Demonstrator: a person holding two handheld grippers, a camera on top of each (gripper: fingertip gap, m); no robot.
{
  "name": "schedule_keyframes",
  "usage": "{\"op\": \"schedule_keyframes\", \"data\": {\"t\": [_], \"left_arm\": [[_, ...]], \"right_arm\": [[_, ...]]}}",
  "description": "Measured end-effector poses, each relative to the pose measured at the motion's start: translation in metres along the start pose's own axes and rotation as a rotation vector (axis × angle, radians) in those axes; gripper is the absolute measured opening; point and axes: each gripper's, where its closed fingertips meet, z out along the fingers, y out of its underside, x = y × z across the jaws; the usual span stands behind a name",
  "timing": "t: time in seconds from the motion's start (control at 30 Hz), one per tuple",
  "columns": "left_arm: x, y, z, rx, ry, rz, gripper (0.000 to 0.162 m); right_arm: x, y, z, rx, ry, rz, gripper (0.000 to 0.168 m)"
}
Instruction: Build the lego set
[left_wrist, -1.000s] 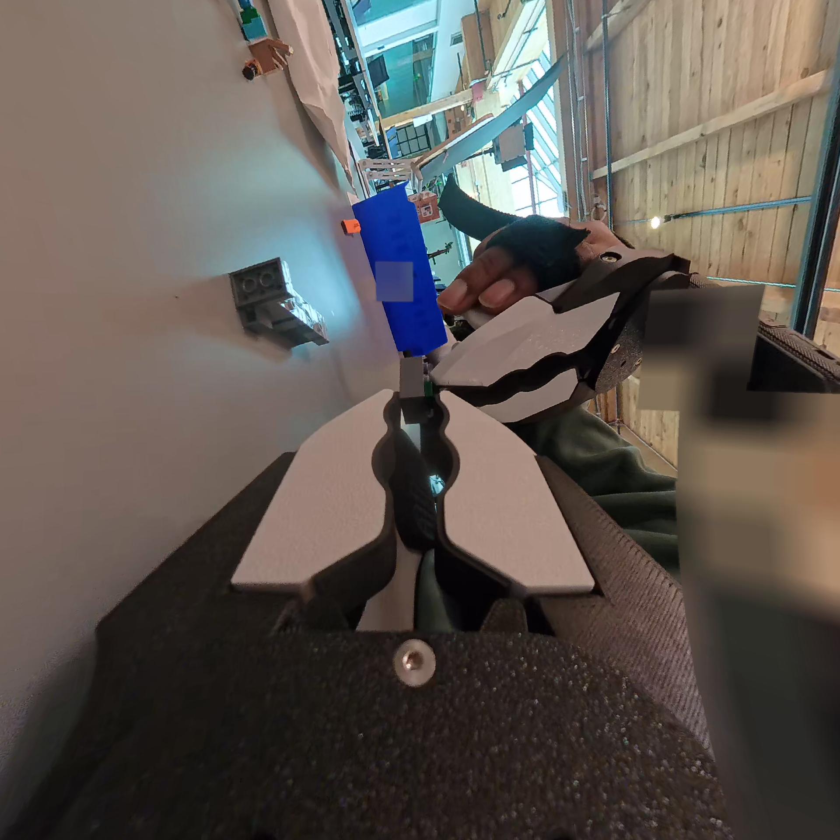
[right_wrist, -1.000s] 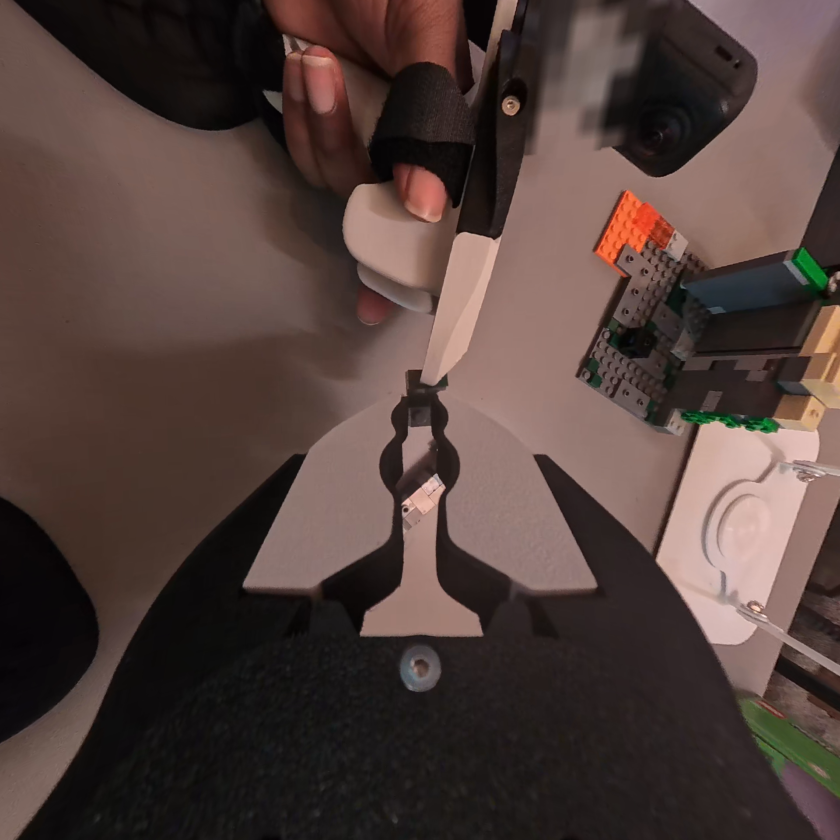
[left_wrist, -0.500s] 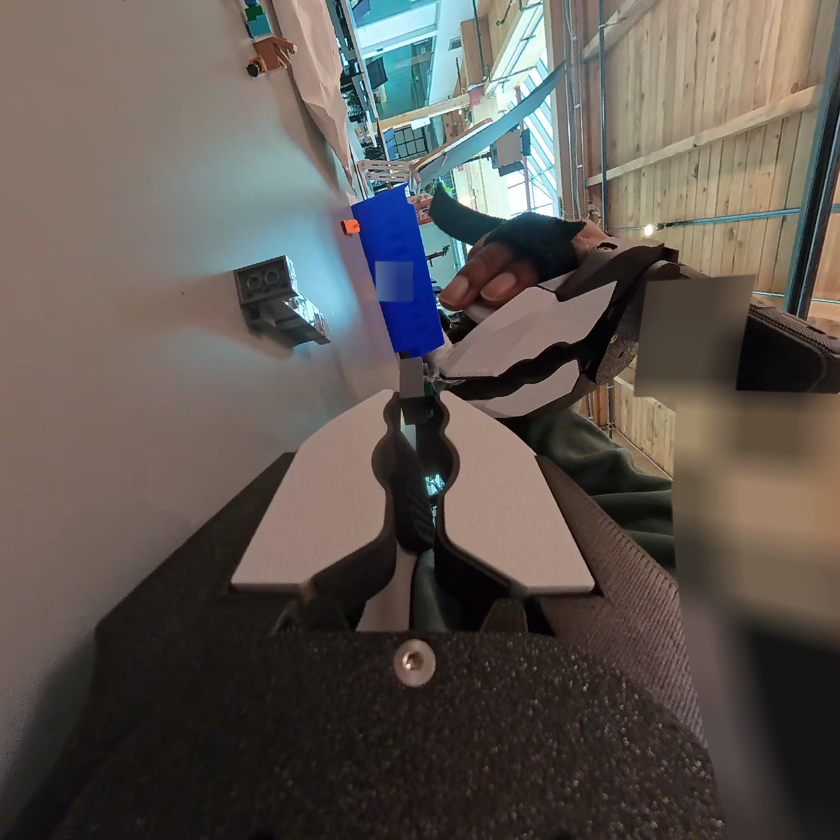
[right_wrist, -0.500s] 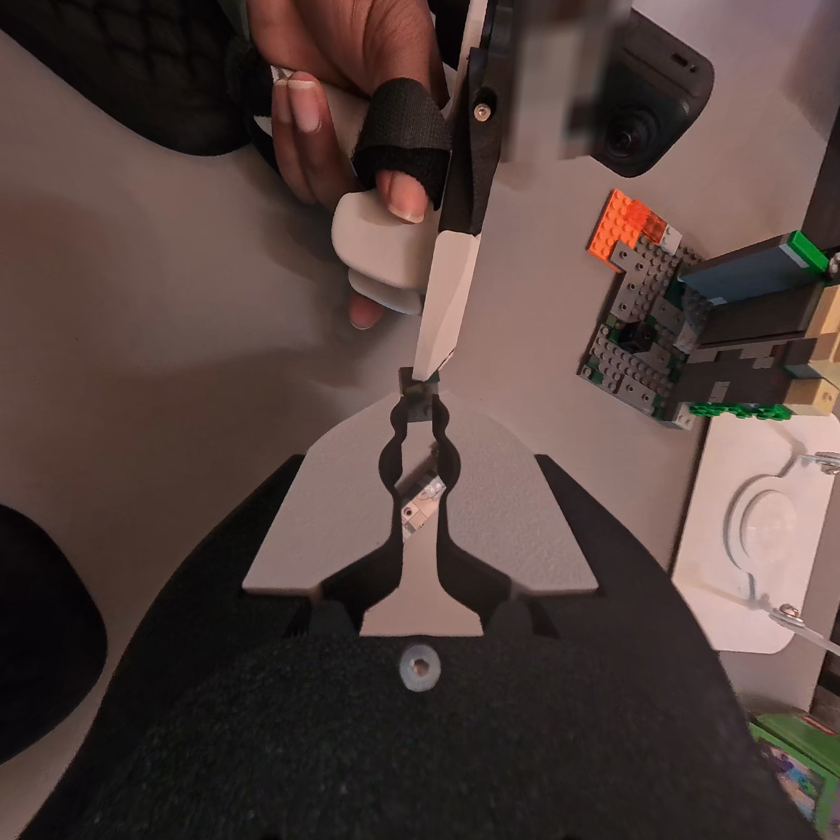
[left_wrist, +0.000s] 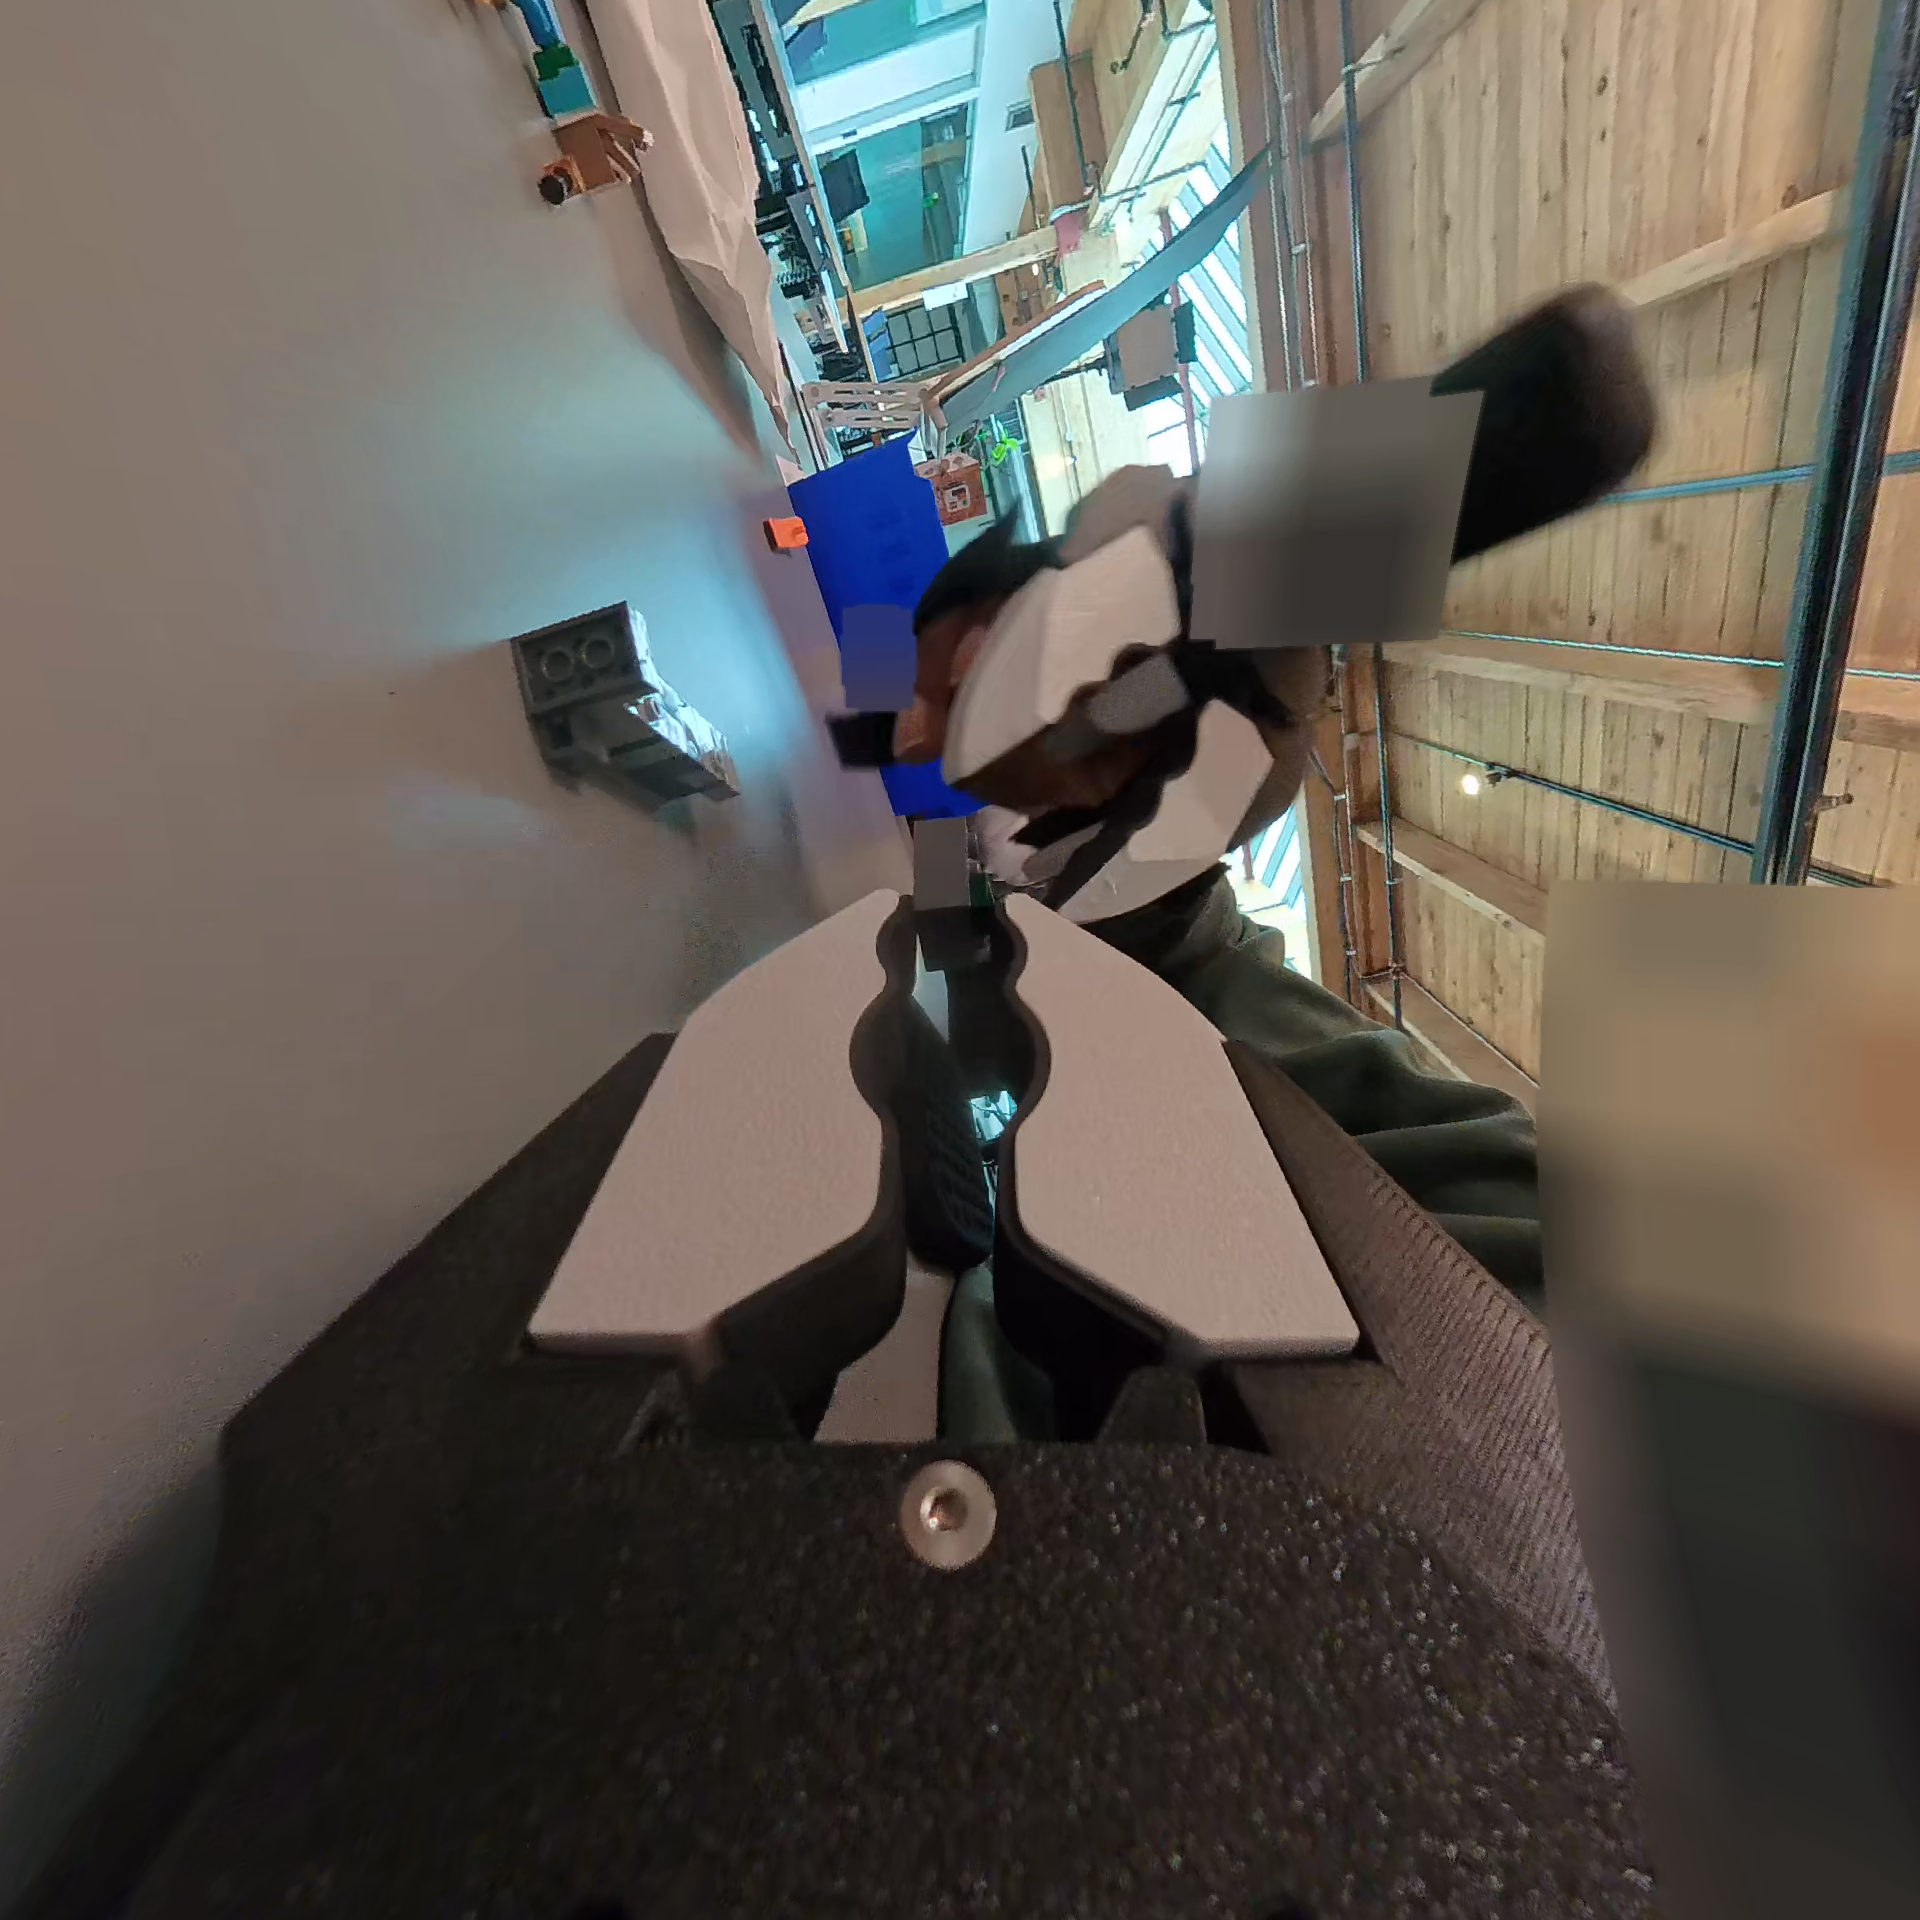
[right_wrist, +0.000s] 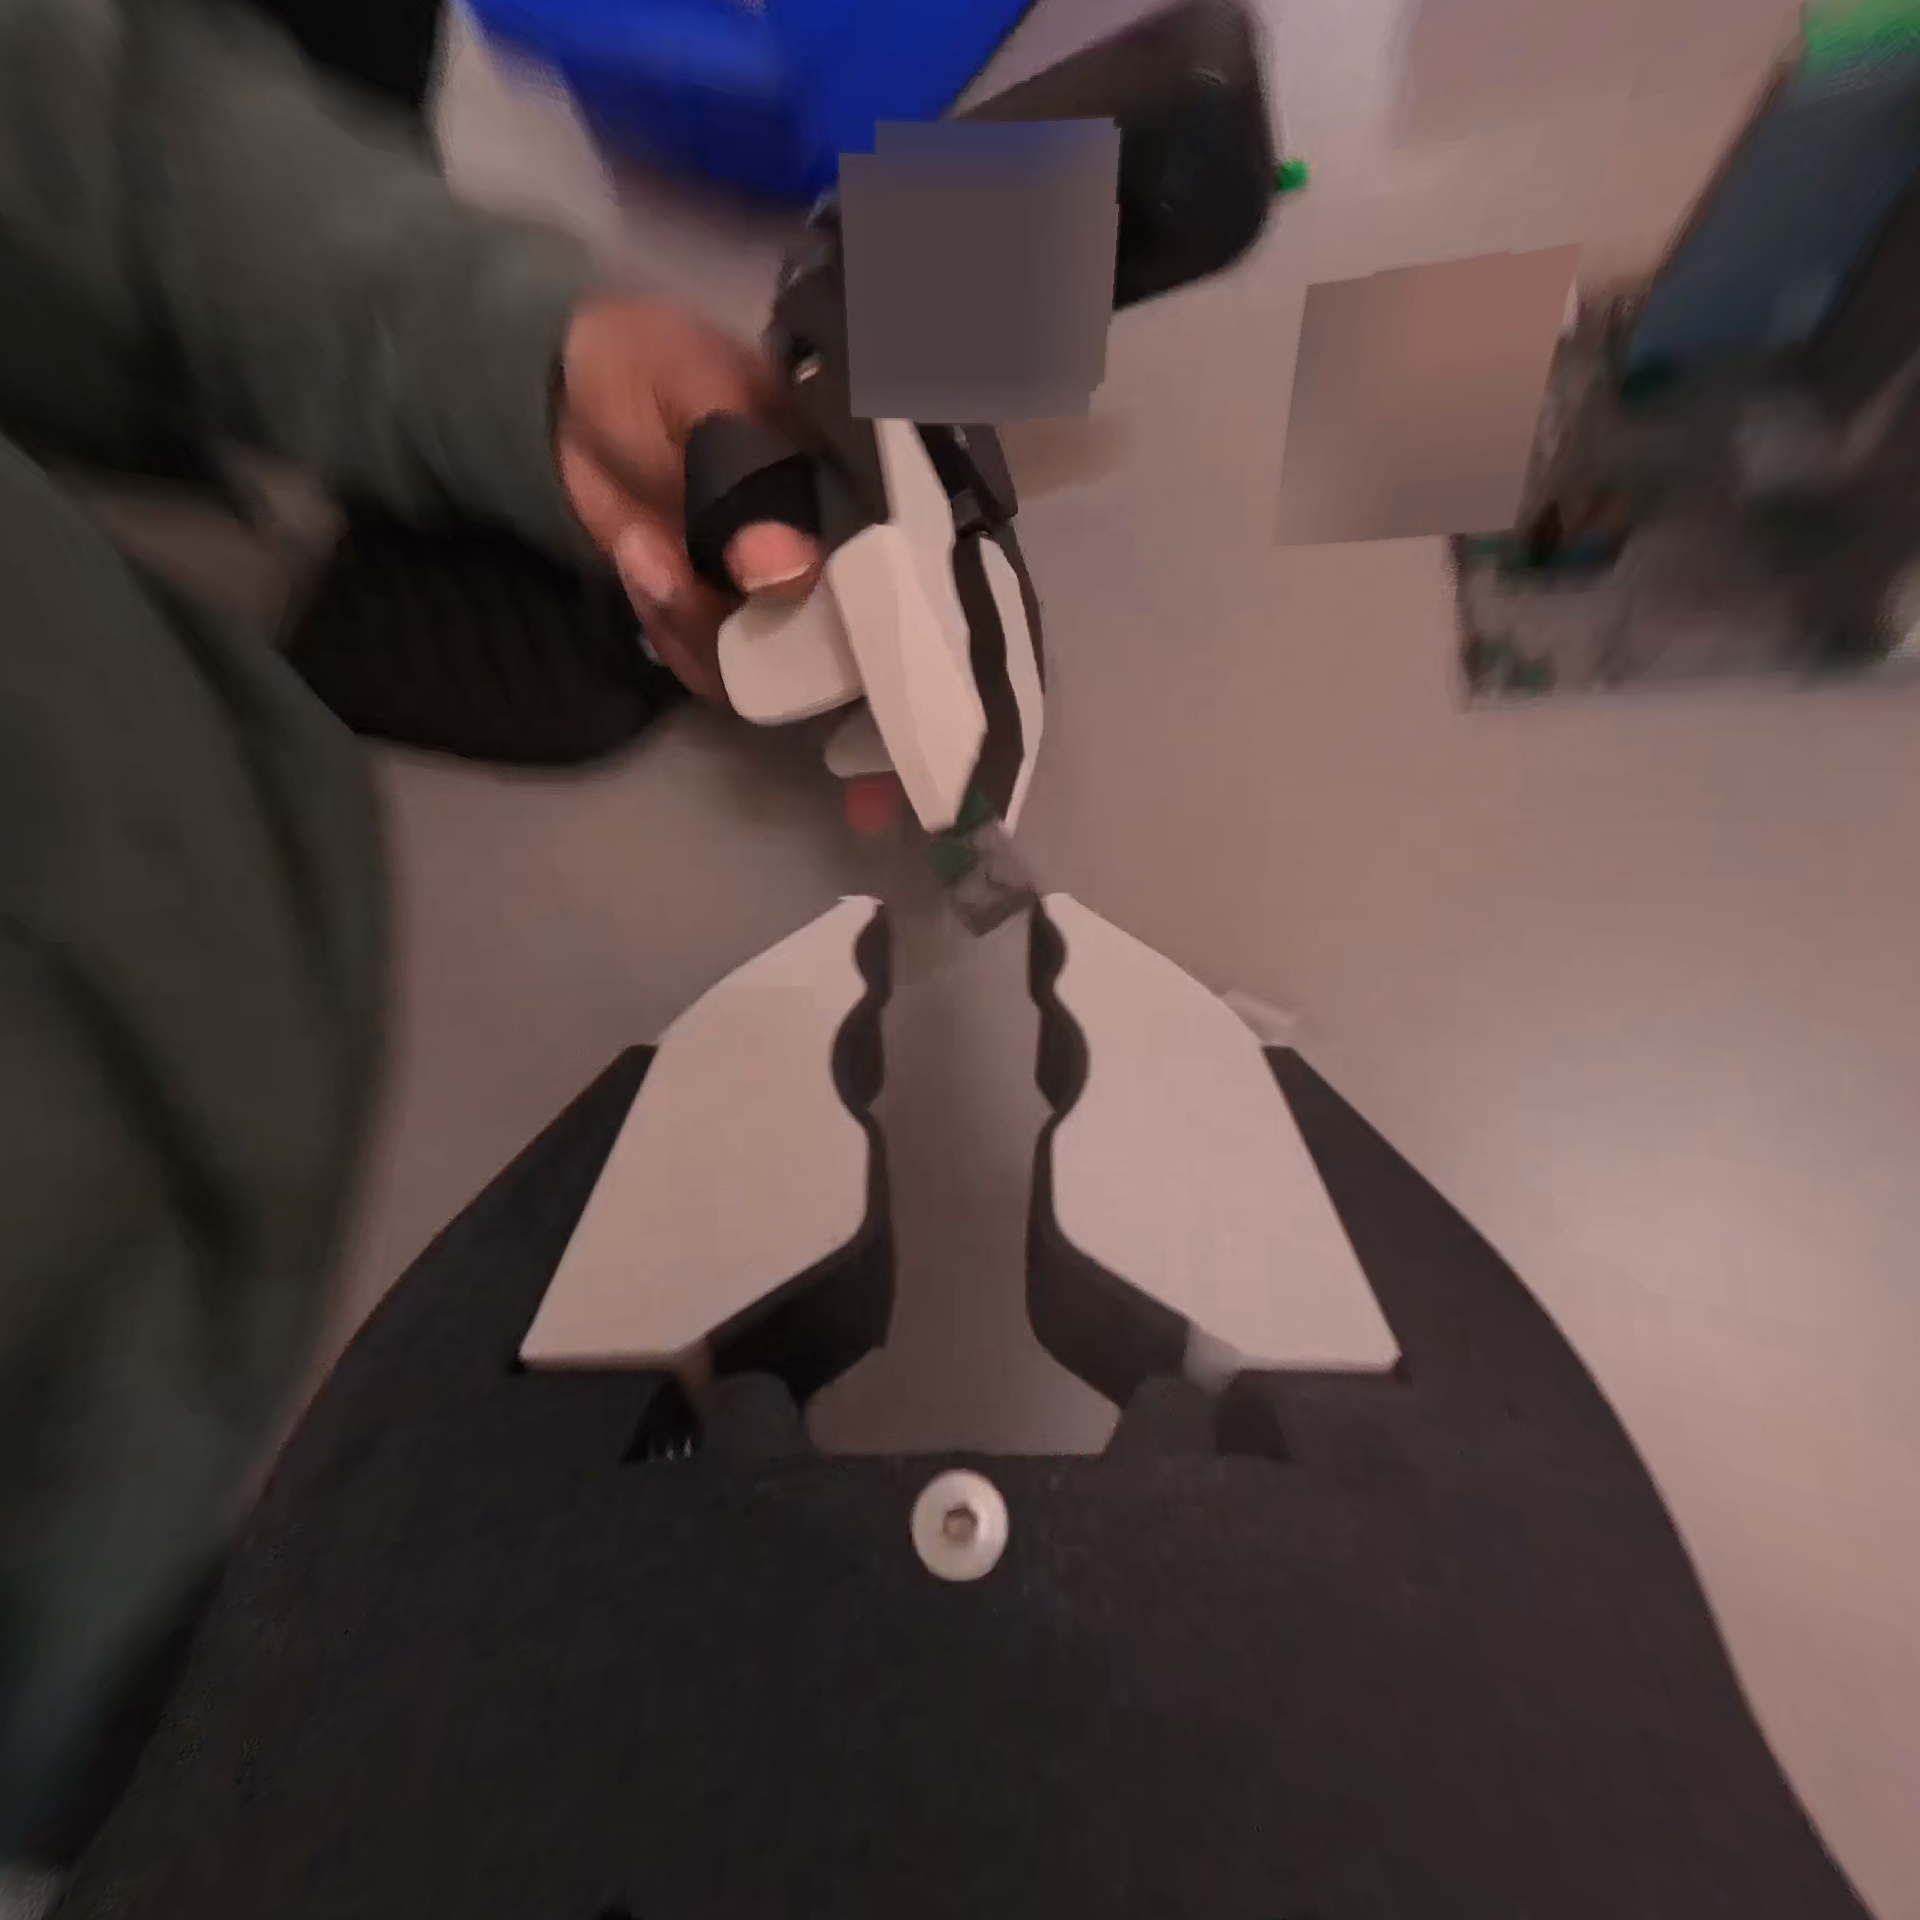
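Lying across the whole workspace, the pale table (left_wrist: 312, 416) carries everything, with a blue box (left_wrist: 868, 540) upright toward its far edge, contents hidden. Next in size, the grey brick cluster (left_wrist: 613, 707) sits alone mid-surface. The right gripper (right_wrist: 956, 914), clamped on the small piece half a second ago, now stands released and pulled back, heavily blurred. The left gripper (left_wrist: 951, 914) stays clenched on the small grey-and-green lego piece (left_wrist: 940, 883), held above the table. That suggests the handover or press-fit is finished, leaving the left side to carry it.
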Motion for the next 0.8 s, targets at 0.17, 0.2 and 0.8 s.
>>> {"op": "schedule_keyframes", "data": {"t": [0.17, 0.2, 0.8], "left_arm": [[0.008, 0.004, 0.003, -0.024, 0.011, 0.064, 0.013], [0.009, 0.006, 0.004, -0.029, 0.011, 0.079, 0.013], [0.021, 0.007, 0.004, -0.035, 0.014, 0.199, 0.013]], "right_arm": [[-0.008, 0.005, 0.002, 0.26, -0.167, 0.492, 0.037], [-0.01, 0.005, 0.003, 0.288, -0.188, 0.556, 0.037], [-0.02, -0.011, 0.008, 0.469, -0.374, 0.712, 0.015]]}}
